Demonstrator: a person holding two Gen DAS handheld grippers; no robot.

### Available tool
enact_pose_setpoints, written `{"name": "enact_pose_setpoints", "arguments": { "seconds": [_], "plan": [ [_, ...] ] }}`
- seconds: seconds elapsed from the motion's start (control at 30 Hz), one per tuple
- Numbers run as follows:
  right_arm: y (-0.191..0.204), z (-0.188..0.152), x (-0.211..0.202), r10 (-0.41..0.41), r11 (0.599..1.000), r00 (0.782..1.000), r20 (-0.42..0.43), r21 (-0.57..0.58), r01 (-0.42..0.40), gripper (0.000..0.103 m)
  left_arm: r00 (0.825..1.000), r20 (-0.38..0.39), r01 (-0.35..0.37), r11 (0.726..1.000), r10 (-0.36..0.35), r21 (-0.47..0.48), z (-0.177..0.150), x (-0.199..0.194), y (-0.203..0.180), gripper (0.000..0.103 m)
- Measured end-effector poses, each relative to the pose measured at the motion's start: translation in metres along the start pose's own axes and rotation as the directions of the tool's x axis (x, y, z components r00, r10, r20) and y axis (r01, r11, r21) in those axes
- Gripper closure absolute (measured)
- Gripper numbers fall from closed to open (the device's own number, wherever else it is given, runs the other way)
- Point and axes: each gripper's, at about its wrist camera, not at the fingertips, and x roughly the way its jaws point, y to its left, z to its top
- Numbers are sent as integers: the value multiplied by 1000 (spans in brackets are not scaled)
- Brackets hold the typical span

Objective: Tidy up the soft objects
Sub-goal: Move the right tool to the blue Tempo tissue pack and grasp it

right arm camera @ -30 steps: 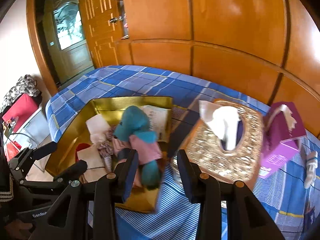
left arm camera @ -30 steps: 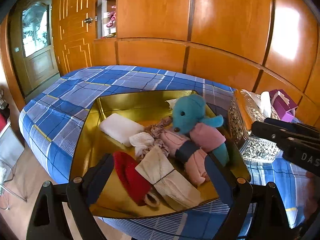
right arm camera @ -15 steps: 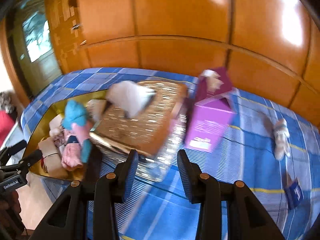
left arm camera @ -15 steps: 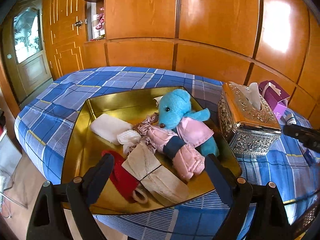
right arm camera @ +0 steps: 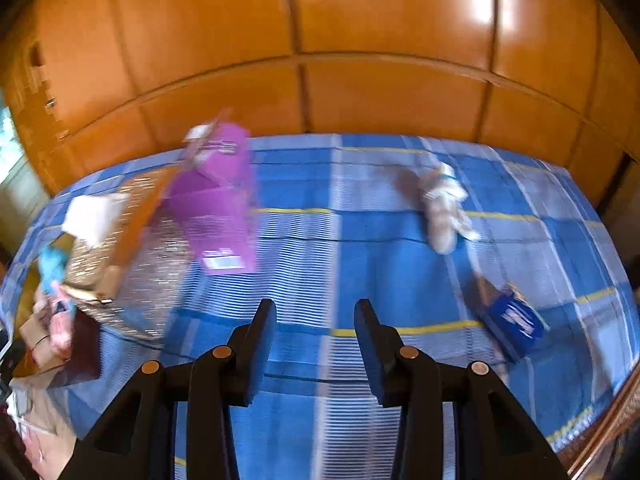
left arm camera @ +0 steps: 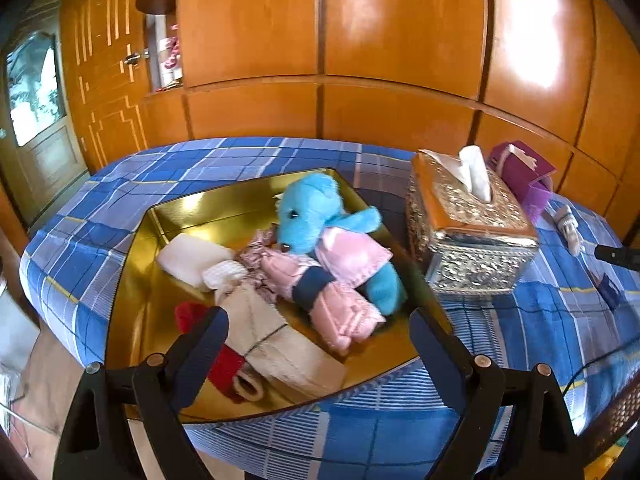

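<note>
A gold tray [left arm camera: 192, 216] on the blue plaid bed holds a blue teddy bear [left arm camera: 316, 212] in pink, a rolled pink cloth [left arm camera: 332, 300], a beige bundle [left arm camera: 276, 340], a red item [left arm camera: 192, 316] and a white pad [left arm camera: 192, 256]. My left gripper [left arm camera: 318, 344] is open and empty over the tray's near edge. My right gripper [right arm camera: 315, 340] is open and empty above bare bedspread. A white soft item [right arm camera: 444, 204] lies ahead to its right; it also shows in the left wrist view [left arm camera: 568, 226]. A small blue packet [right arm camera: 516, 320] lies nearer.
An ornate silver tissue box [left arm camera: 468, 232] stands right of the tray, with a purple box [left arm camera: 524, 176] behind it; both appear blurred in the right wrist view, the purple box [right arm camera: 220, 200] at left. Wooden wardrobe panels [left arm camera: 400, 40] back the bed. The floor drops off at left.
My right gripper has swung right, away from the tray and tissue box, toward the white item and blue packet. My left gripper has drawn back slightly from the tray.
</note>
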Motion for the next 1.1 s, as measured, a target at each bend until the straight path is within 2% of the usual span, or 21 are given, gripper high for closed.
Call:
{"name": "enact_pose_setpoints", "arguments": {
  "seconds": [0.1,0.33,0.57,0.63,0.67,0.77,0.93,1.1],
  "plan": [
    [-20,3,2,-22,999,999,-26,34,23,63,1000,-4,13,1000,-13,24,0,0,-10,11],
    [-79,19,18,-12,994,991,-130,106,26,62,999,-14,36,996,-35,85,2,1,-33,11],
    [-147,36,38,-4,980,973,-230,193,50,60,993,-26,118,975,-115,186,7,2,-71,11],
    [-168,40,42,-8,969,970,-245,239,69,49,990,-31,141,966,-138,216,8,3,-83,11],
    [-176,42,45,-6,964,968,-251,255,72,40,989,-34,151,962,-147,228,8,3,-88,11],
    [-202,44,54,-8,944,961,-278,314,98,38,983,-48,182,946,-176,267,9,4,-104,11],
    [-214,44,75,-20,946,944,-330,300,125,38,976,-78,219,924,-205,313,9,8,-129,11],
    [-199,41,98,-6,981,898,-441,173,92,36,969,-94,247,906,-228,345,9,9,-147,11]
  ]
}}
